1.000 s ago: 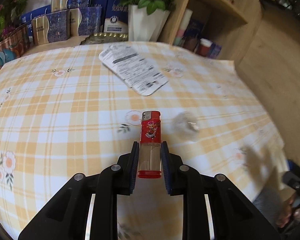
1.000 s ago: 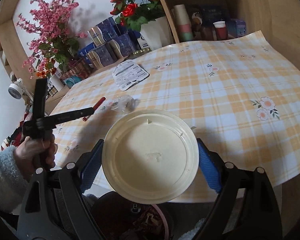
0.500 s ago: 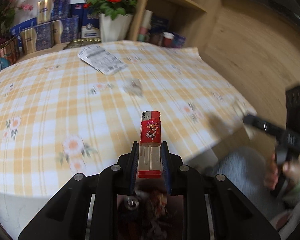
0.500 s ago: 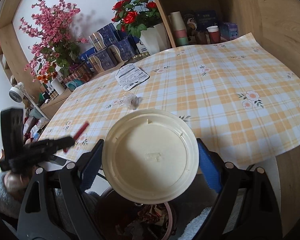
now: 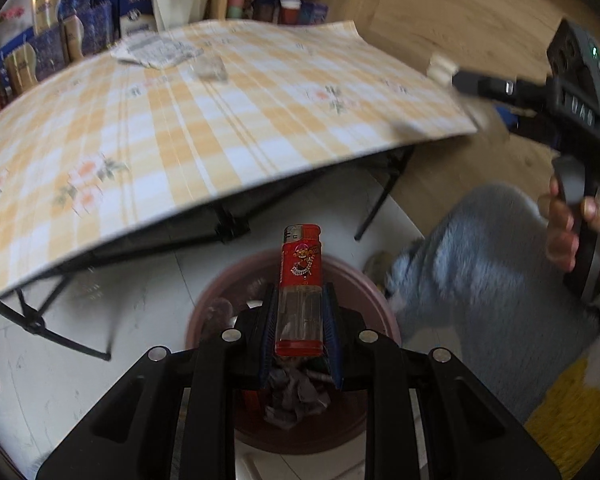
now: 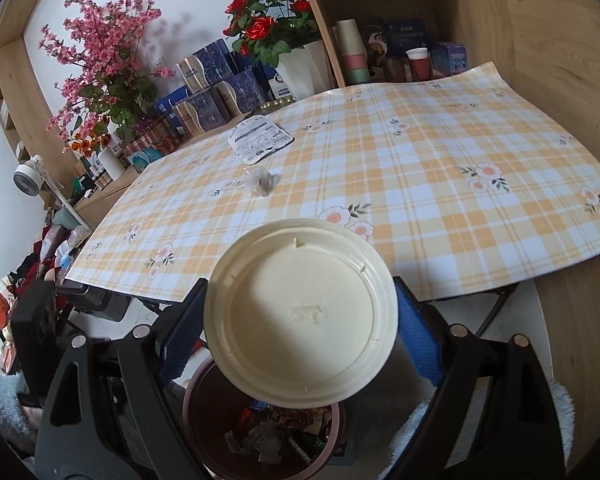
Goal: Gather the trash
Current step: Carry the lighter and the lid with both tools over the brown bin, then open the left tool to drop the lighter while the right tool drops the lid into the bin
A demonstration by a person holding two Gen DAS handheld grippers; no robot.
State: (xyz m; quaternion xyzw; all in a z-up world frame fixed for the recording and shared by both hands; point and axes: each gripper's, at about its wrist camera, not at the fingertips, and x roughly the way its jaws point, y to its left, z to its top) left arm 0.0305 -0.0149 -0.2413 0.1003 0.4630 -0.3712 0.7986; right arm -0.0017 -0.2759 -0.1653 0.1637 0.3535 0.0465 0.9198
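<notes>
Pinching a red lighter (image 5: 300, 288) upright, the left gripper's (image 5: 300, 320) fingers (image 5: 269, 320) hang above the pink trash bin (image 5: 380, 304), while the right gripper's (image 6: 300, 320) fingers (image 6: 418, 332) clasp a cream lid (image 6: 300, 312) over that bin, beside the desk (image 6: 420, 184).

My folding table, covered by a yellow-and-white plaid floral cloth (image 6: 440, 184), bears a white printed flat packet (image 6: 260, 138) and, near it, a crumpled clear plastic wrapper (image 6: 260, 182); the pink round bin (image 5: 364, 292) stands on white floor (image 5: 132, 316).
</notes>
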